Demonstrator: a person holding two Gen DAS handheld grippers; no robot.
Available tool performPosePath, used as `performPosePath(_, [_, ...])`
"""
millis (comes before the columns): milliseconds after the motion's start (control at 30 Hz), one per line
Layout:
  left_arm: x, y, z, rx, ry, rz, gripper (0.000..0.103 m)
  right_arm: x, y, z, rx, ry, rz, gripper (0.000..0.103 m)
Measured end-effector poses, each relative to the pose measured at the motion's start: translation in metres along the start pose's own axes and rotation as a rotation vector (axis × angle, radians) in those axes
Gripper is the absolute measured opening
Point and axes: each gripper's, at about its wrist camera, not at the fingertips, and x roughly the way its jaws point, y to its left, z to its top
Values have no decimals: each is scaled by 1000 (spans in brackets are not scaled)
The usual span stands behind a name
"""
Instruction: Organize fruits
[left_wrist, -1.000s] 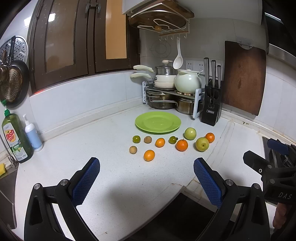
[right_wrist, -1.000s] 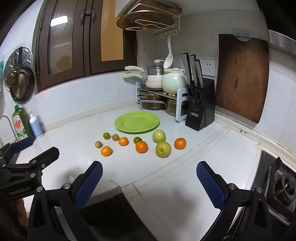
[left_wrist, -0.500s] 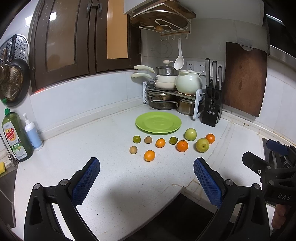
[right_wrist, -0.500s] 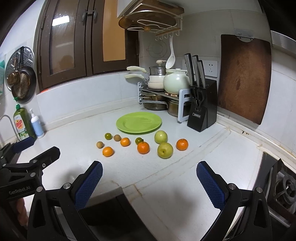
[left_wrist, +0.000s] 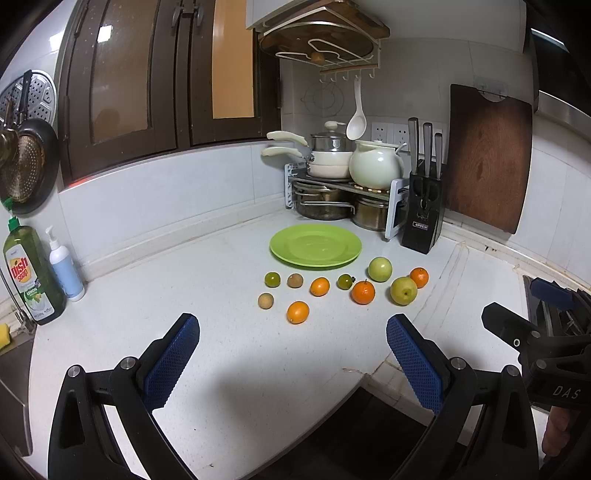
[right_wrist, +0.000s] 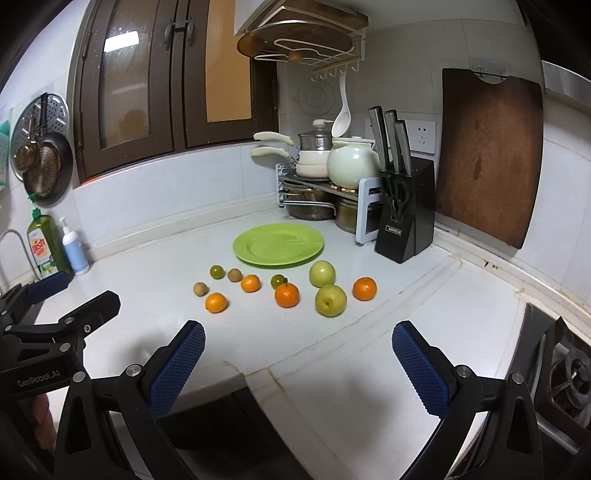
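A green plate (left_wrist: 316, 245) lies empty on the white counter, also in the right wrist view (right_wrist: 277, 244). In front of it lie several loose fruits: oranges (left_wrist: 363, 292) (right_wrist: 287, 295), two green apples (left_wrist: 379, 269) (right_wrist: 330, 300), small green citrus (left_wrist: 272, 279) and small brown fruits (left_wrist: 265, 300). My left gripper (left_wrist: 293, 360) is open and empty, well short of the fruits. My right gripper (right_wrist: 298, 363) is open and empty, also short of them.
A pot rack (left_wrist: 332, 192) with pots and a kettle, a black knife block (left_wrist: 423, 221) and a wooden cutting board (left_wrist: 487, 158) stand behind the plate. Dish soap (left_wrist: 31, 273) and a pump bottle (left_wrist: 66, 271) stand left. A stove (right_wrist: 565, 373) is at right.
Both grippers have drifted slightly forward towards the fruits; the view has shifted a little. Jaws stay open and no fruit has moved.
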Motion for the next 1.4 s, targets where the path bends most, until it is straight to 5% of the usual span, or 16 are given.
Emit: performPosePath(1400, [25,16,3,24,12,39,103,27,21,5,-23,20,43,102])
